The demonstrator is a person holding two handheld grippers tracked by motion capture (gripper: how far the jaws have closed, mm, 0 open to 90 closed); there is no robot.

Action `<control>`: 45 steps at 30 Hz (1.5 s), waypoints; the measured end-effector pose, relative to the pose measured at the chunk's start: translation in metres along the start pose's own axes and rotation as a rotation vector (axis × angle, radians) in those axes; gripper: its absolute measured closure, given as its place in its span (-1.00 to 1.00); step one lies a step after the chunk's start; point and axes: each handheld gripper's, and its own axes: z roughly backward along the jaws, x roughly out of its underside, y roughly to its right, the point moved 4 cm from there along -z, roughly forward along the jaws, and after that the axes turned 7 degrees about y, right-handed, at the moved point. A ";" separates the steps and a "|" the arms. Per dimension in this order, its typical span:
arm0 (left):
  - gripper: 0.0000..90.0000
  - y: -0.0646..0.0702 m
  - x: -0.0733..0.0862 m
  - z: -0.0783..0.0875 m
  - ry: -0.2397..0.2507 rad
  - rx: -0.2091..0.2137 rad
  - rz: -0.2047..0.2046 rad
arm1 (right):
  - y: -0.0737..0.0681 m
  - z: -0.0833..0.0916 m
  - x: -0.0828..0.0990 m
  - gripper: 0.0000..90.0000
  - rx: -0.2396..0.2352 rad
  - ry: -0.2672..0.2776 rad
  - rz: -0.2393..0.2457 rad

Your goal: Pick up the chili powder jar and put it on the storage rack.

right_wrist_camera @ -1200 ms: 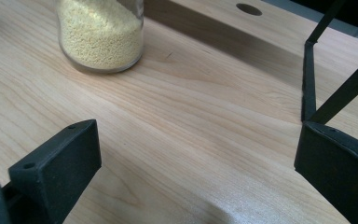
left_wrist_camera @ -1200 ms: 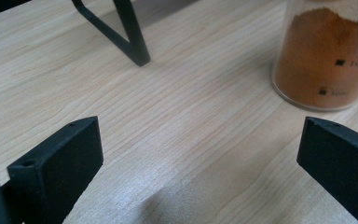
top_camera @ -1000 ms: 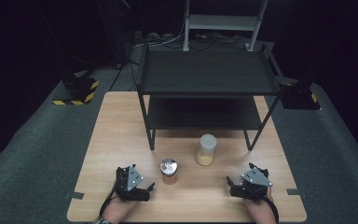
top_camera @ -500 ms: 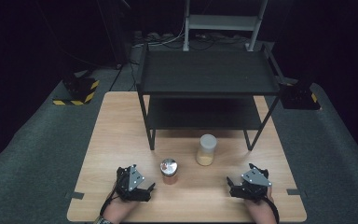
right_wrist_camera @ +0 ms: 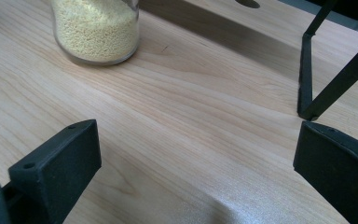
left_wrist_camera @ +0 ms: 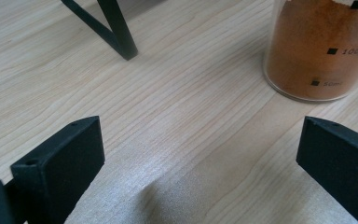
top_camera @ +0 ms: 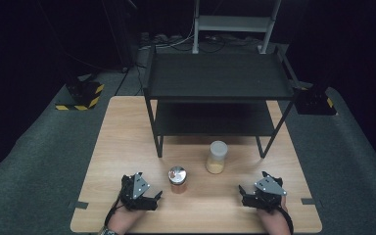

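Nothing has shifted since earlier: left gripper and right gripper rest spread, low in frame, near the orange-powder glass jar.

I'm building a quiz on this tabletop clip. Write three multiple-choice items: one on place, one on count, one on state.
1. Where does the jar of orange powder stand?
A. on the shelf's top
B. on the table, nearest the left gripper
C. on the floor

2. How many jars stand on the table?
A. one
B. two
C. four

3. How are the right gripper fingers?
A. open, empty
B. shut on a jar
C. shut on a shelf leg

Answers: 1 B, the high view shows it beside that gripper. 2 B, the orange one and the jar of yellow grains. 3 A, bare wood lies between them.
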 end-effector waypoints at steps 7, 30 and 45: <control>-0.98 0.001 -0.004 0.004 0.026 0.024 0.035 | 0.000 0.000 0.000 -1.00 -0.005 -0.001 0.006; -0.98 0.012 -0.021 0.013 0.147 0.129 0.109 | -0.002 -0.001 -0.002 -1.00 -0.008 -0.013 0.023; -0.99 0.024 -0.022 0.002 0.189 0.185 0.110 | -0.003 -0.002 -0.003 -1.00 -0.009 -0.019 0.041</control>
